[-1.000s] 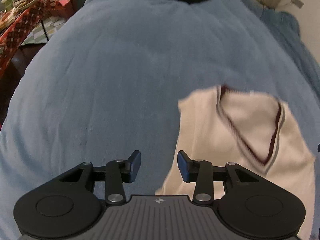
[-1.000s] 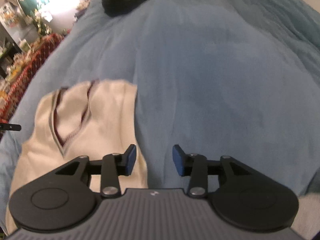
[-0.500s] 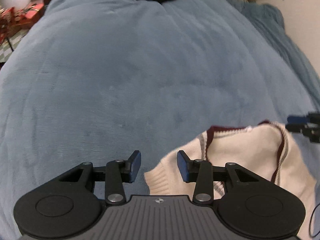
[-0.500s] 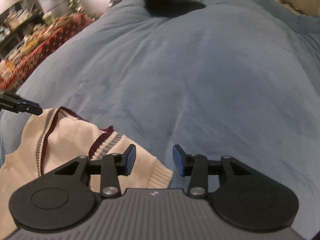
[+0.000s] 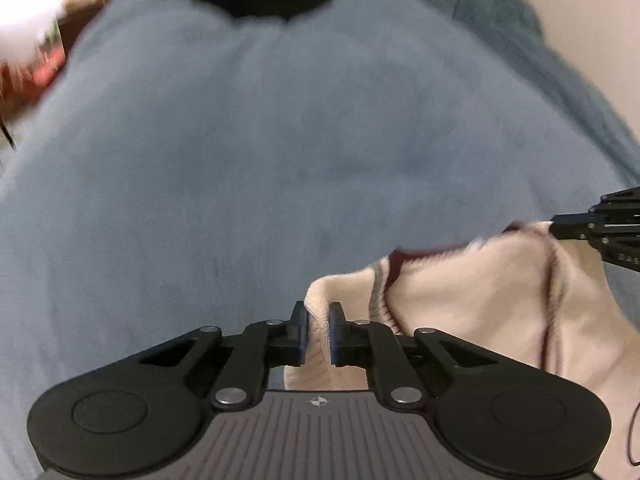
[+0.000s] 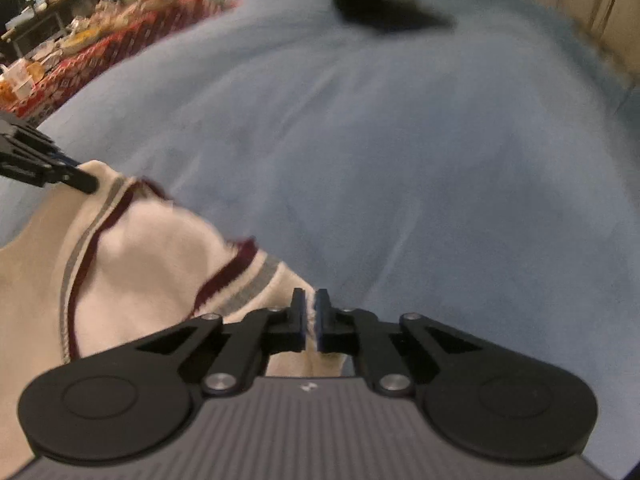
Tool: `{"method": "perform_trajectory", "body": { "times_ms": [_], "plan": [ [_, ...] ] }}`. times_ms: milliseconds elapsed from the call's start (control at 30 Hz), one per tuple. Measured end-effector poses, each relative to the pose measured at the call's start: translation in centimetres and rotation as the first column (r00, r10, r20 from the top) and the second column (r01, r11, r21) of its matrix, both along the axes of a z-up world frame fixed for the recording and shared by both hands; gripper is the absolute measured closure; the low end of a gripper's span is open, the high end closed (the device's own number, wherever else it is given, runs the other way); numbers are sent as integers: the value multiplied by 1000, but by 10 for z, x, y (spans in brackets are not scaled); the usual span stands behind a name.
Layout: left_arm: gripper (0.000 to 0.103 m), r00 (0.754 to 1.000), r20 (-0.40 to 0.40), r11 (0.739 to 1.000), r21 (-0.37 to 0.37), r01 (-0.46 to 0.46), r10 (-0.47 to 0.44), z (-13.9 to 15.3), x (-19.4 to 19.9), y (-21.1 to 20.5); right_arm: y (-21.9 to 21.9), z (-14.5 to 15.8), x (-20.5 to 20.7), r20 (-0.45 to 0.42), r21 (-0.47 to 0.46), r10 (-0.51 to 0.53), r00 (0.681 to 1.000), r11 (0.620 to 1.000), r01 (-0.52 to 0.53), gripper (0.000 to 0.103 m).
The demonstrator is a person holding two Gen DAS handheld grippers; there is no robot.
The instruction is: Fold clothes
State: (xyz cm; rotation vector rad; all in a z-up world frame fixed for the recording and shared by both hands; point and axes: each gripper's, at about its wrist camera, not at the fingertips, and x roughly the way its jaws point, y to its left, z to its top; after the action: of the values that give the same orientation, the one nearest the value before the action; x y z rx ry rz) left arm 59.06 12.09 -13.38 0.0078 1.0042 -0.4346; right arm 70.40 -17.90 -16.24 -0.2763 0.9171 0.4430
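Left wrist view: we have the cream knit vest [image 5: 472, 292] by one shoulder, the left gripper [image 5: 317, 332] closing its jaws on a fold of the ribbed edge that stands up between the blue pads. A second ago those jaws stood apart over bare blanket at the vest's side; now the knit fills the gap. At 3 o'clock in this view the right gripper [image 5: 560, 226] pinches the other shoulder.

From the right wrist view the picture matches: the right gripper [image 6: 311, 320] is drawn in to a thin slit with cream fabric caught in it, where a moment back it hung open beside the garment. The left gripper [image 6: 86, 182] shows at 9 o'clock, its tip on the far shoulder. Between the two, the maroon-and-grey V-neck [image 6: 92, 248] sags.

The vest lies at the near edge of the blue blanket [image 5: 280, 152], well apart from a dark garment [image 6: 380, 4] at 12 o'clock.

We judge that both shoulders are now secured, so the reach is over and the fold itself can begin, likely a lift to carry the top edge. The loose knit may slip from so small a bite.
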Motion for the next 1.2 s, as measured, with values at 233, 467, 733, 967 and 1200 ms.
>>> {"method": "perform_trajectory", "body": {
  "times_ms": [233, 467, 733, 967, 1200],
  "plan": [
    [84, 998, 13, 997, 43, -64, 63, -11, 2, 4, -13, -2, 11, 63, -56, -68, 996, 996, 71, 99],
    [52, 984, -55, 985, -18, -170, 169, -21, 11, 35, -34, -18, 15, -2, -5, -159, 987, 987, 159, 93],
    [80, 976, -112, 975, -98, -199, 188, -21, 14, 61, 0, 16, -3, 3, 105, -32, 999, 994, 32, 87],
    [88, 976, -149, 978, -112, -178, 161, -39, 12, 58, 71, 6, -6, -50, 160, 96, 994, 983, -87, 87],
    [78, 953, -199, 947, -180, -266, 229, -48, 11, 67, 135, -31, 12, -120, 213, 108, 987, 974, -81, 80]
  ]
}}
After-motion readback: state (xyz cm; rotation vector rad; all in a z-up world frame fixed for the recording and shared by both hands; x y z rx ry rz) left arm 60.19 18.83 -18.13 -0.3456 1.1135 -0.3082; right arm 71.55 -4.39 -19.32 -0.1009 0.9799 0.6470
